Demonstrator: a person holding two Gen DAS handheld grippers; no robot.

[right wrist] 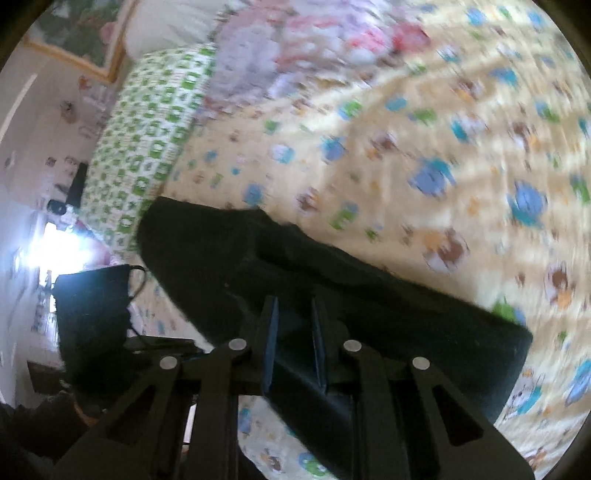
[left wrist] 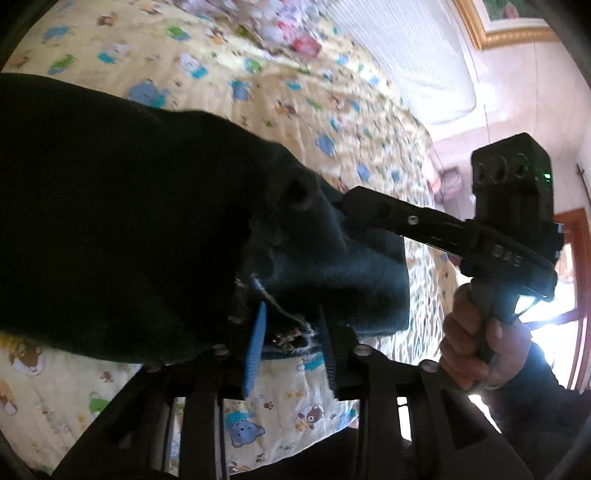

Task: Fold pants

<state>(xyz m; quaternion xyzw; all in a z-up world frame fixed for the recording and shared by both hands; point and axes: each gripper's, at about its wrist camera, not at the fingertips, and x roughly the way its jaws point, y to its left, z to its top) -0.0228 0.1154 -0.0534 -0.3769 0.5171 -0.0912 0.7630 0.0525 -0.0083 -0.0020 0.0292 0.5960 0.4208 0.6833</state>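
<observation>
Setting: a bed (left wrist: 295, 110) spread with a pale yellow quilt printed with cartoon animals; a green-patterned cover (right wrist: 147, 129) along its far edge in the right wrist view; pink floral bedding (right wrist: 332, 37) beyond, blurred.

Pants (left wrist: 129, 221): dark, almost black, lying across the quilt in a thick bunched band; part raised off the bed where the two tools meet it; a pale frayed patch (left wrist: 291, 334) at the near edge in the left wrist view.

Left gripper (left wrist: 291, 308): angled down over the near edge of the pants; blue-padded fingers (left wrist: 255, 350) set moderately apart; frayed edge lying loose in the gap, quilt visible below it; pads not pressing on the cloth.

Right gripper (right wrist: 294, 301): pointing down into the cloth; fingers (right wrist: 269, 343) narrow, closed onto a dark fold of the pants that fills the gap between the blue pads; seen from the left wrist view (left wrist: 347, 201) with tips buried in a raised ridge of fabric.

Person's right hand (left wrist: 476, 343): wrapped around the right tool's handle, dark sleeve (left wrist: 535, 406) below it.

Position of the two tools: close together, both at the same end of the pants.

Background: gold picture frame (left wrist: 491, 26) on a pale wall; wooden window frame (left wrist: 580, 295) with bright glare.
</observation>
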